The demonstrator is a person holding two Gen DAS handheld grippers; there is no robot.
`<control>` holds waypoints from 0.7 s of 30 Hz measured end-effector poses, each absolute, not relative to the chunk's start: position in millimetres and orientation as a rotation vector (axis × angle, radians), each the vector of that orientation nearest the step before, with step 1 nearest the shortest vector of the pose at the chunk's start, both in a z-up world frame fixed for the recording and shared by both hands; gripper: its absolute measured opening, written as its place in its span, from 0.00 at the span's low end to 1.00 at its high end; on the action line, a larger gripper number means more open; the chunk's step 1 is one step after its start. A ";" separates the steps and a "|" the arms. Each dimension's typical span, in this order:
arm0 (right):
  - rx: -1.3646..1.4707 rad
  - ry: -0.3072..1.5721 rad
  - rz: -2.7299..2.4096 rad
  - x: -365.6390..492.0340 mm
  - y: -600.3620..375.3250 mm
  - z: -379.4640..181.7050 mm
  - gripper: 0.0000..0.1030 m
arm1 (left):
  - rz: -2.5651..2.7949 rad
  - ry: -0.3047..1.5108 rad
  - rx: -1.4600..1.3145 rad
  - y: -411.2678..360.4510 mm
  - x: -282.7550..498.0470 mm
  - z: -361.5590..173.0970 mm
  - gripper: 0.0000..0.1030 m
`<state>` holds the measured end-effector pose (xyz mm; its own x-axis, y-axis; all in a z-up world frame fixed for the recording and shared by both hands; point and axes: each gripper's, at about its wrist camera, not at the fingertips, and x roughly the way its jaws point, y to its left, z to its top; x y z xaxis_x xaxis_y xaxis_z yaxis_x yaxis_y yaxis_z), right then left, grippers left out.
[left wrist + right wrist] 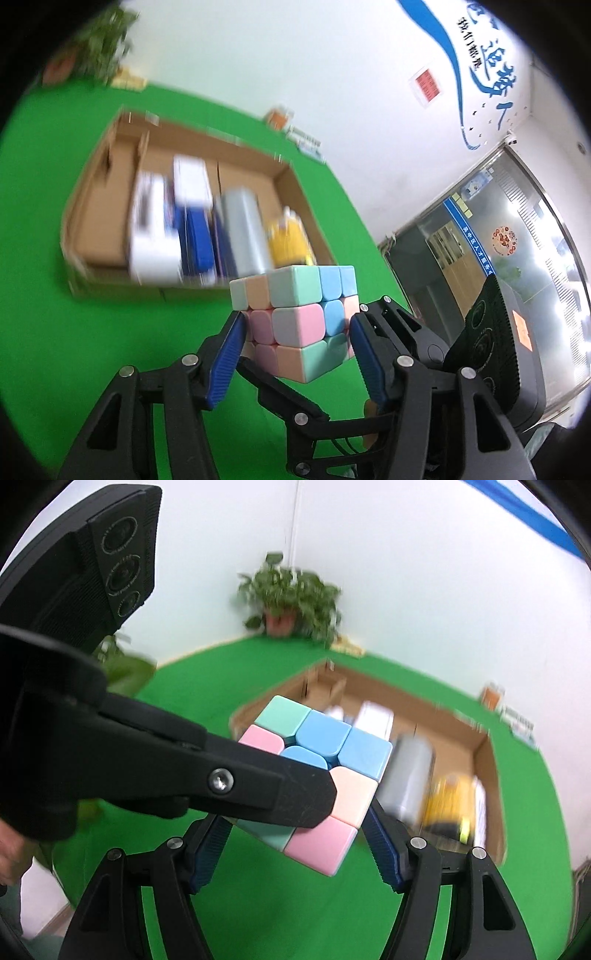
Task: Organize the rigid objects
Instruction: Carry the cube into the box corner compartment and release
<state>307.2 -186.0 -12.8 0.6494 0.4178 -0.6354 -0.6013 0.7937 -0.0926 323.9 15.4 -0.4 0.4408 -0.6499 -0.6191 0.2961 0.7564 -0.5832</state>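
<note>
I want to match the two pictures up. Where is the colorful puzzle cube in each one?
Left wrist view: the puzzle cube is low in the middle, between the left gripper pads.
Right wrist view: the puzzle cube is in the middle, partly behind a black finger.
Shared landmark: the cardboard box behind it.

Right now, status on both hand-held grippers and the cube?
Left hand-held gripper shut on pastel cube. Right hand-held gripper flanking the cube, contact unclear. Cube above green table, short of cardboard tray.
</note>
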 end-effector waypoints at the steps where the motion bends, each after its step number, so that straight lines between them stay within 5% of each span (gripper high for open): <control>1: -0.313 0.626 0.591 313.0 -182.4 -5.6 0.65 | -0.607 0.926 -0.419 21.0 330.6 9.6 0.56; 12: -0.295 0.565 0.661 421.1 -123.9 80.2 0.65 | -0.528 0.843 -0.318 73.1 414.3 104.3 0.54; 21: -0.199 0.836 0.716 517.5 -81.5 -5.2 0.65 | -0.451 1.054 -0.399 118.0 490.8 15.1 0.54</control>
